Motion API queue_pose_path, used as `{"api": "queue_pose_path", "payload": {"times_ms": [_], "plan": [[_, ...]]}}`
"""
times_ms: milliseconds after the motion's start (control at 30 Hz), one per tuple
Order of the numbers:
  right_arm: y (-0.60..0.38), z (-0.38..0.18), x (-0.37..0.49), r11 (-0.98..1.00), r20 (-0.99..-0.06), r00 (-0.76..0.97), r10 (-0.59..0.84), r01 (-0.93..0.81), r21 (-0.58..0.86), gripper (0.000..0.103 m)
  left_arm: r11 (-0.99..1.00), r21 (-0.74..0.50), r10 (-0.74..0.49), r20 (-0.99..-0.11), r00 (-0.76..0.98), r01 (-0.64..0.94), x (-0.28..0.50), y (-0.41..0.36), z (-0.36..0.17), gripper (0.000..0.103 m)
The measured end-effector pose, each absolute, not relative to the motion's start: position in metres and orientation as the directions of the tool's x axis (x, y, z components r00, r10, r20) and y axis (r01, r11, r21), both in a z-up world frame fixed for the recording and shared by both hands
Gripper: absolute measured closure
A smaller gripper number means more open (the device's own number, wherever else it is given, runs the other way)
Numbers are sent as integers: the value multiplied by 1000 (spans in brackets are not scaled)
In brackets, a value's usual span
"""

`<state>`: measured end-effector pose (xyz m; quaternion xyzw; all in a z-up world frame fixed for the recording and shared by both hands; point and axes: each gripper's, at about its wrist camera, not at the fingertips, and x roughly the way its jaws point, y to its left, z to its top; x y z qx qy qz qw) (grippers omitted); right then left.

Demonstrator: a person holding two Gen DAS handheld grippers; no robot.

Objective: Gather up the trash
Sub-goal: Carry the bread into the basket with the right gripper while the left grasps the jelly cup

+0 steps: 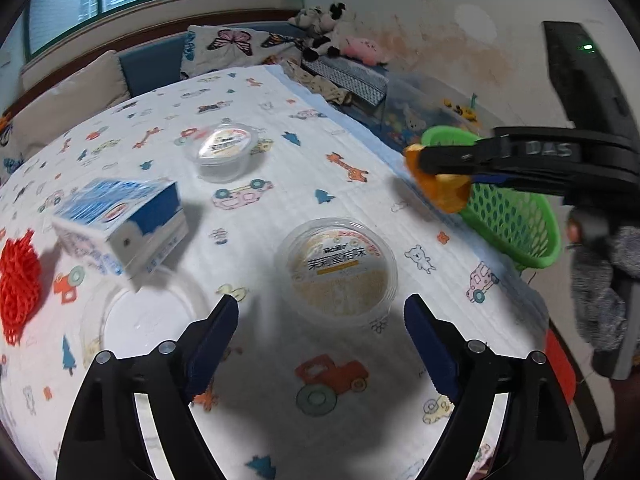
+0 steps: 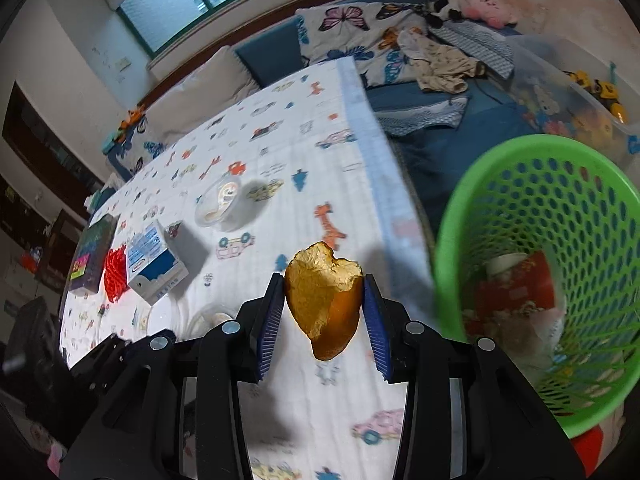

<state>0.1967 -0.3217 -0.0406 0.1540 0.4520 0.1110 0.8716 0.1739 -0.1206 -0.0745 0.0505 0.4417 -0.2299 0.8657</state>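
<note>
The right tool (image 2: 324, 312) is clenched on a piece of orange peel (image 2: 325, 300), held above the table (image 2: 280, 152) just beside the green mesh basket (image 2: 536, 184) to its right; "DAS" is embossed on its arm. The left tool (image 1: 320, 344) hangs released with nothing between its pads. Just ahead of it sits a lidded clear tub (image 1: 338, 268) with Chinese writing too blurred to read, and a blue-and-white milk carton (image 1: 120, 224) lies ahead to its left.
</note>
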Motion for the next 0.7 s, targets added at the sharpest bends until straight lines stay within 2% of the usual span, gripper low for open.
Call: {"api": "queue_pose_path", "payload": {"times_ms": [367,533,700], "plan": [[-373,-33,169,928,-739,609,289,10,372,63,888,-75,-324,-802,502,453,188,-137,-87,22],[-397,-33,160,929,-741,623,252,58,365,63,879,-74,-335,-798,501,470,189,-143,-87,38],[-423,-36,151,929,-745,632,212,107,355,63,880,-59,-330,-790,517,471,187,-145,-86,39]]}}
